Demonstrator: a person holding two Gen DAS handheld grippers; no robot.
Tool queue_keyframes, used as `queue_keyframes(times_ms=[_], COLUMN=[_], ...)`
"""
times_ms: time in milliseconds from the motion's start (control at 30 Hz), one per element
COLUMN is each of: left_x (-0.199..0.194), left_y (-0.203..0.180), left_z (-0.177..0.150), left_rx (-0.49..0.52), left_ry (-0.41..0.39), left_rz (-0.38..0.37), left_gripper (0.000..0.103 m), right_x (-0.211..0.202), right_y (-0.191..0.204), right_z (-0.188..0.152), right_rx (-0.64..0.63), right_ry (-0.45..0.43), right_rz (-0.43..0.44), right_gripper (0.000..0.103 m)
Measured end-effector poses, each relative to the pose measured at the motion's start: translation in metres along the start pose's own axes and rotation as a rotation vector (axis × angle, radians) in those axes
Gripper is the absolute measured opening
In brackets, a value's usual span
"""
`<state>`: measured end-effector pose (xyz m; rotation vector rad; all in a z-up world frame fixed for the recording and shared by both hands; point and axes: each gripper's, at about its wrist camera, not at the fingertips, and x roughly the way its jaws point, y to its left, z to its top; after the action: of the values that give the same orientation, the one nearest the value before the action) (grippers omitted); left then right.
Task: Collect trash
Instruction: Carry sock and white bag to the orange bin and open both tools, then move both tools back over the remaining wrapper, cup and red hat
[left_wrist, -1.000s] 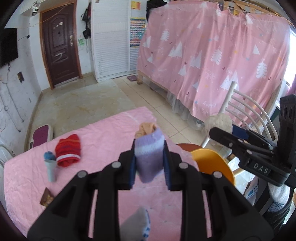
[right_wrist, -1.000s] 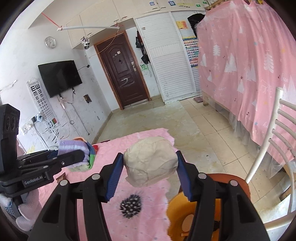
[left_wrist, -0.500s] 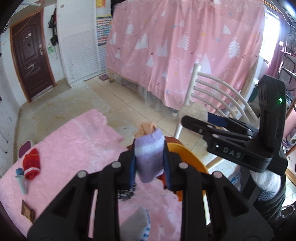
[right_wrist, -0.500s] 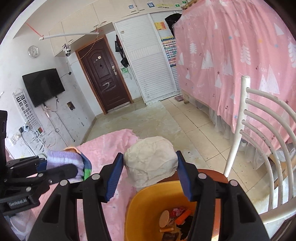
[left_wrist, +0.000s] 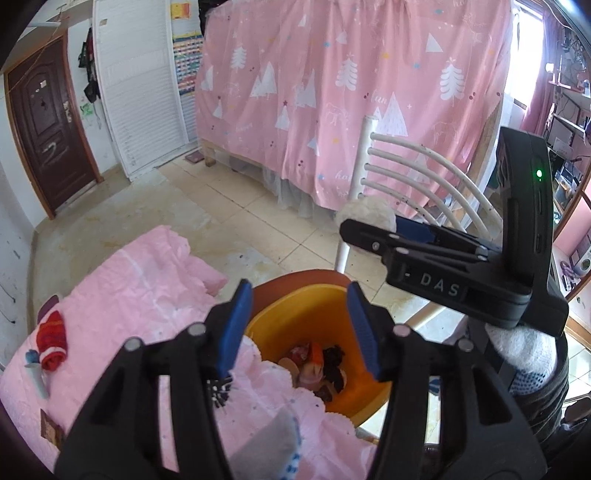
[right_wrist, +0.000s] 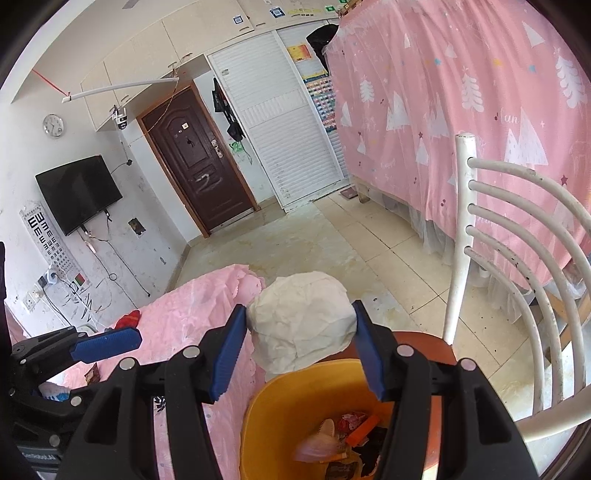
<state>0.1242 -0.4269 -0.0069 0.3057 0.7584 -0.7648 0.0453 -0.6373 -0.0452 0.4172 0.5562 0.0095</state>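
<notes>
Left wrist view: left gripper (left_wrist: 295, 326) fingers opening, nothing between them; the purple sock pinched there a second ago is gone, judged dropped into the orange bin (left_wrist: 291, 306) directly beneath; one item delivered. Right gripper (right_wrist: 299, 345) fingers gripping crumpled paper ball (right_wrist: 301, 321), poised above the bin's near rim; ball roundish, no clear long axis; release judged next.

white chair (right_wrist: 517, 229) by pink tree-print curtain (left_wrist: 369, 92) | brown door (right_wrist: 195, 162) | wall tv (right_wrist: 77, 194)
</notes>
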Motion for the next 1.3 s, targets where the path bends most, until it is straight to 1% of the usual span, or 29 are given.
queue_keyframes(times_ms=[67,167,233,467,533,633,1067,1267,1300], left_x=[-0.005,-0.009,-0.013,-0.033,-0.041,-0.05,-0.09,-0.106,-0.108], left_y=[0.005,0.013,0.02,0.049,0.058,0.073,0.125,0.154,0.161], left_z=[-0.002,-0.004,-0.008,-0.018,-0.022,-0.029,-0.057,-0.074,-0.078], left_rx=[-0.01,-0.029,-0.041,-0.106,-0.126,-0.163,-0.247,-0.297,-0.306], left_ry=[-0.004,-0.006,-0.008,-0.035,-0.048,-0.055,-0.121,-0.142,-0.143], left_rz=[0.003,0.009,0.017,0.051,0.06,0.065,0.112,0.157,0.17], left_gripper=[0.051,0.058,0.058,0.058,0.058,0.067,0.067,0.068,0.071], right_x=[0.002,0.003,0.005,0.016,0.017,0.02,0.043,0.058,0.062], right_y=[0.002,0.008,0.013,0.039,0.046,0.059,0.149,0.192,0.201], right_z=[-0.001,-0.001,-0.002,-0.002,-0.001,0.002,0.004,0.002,0.001], right_rx=[-0.002,-0.01,-0.017,-0.058,-0.06,-0.066,-0.21,-0.277,-0.29], right_ry=[0.004,0.004,0.005,0.026,0.028,0.028,0.064,0.088,0.093], right_rz=[-0.001,-0.002,-0.005,0.007,0.012,0.025,0.067,0.09,0.095], right_gripper=[0.05,0.058,0.064,0.065,0.068,0.07,0.071,0.071,0.071])
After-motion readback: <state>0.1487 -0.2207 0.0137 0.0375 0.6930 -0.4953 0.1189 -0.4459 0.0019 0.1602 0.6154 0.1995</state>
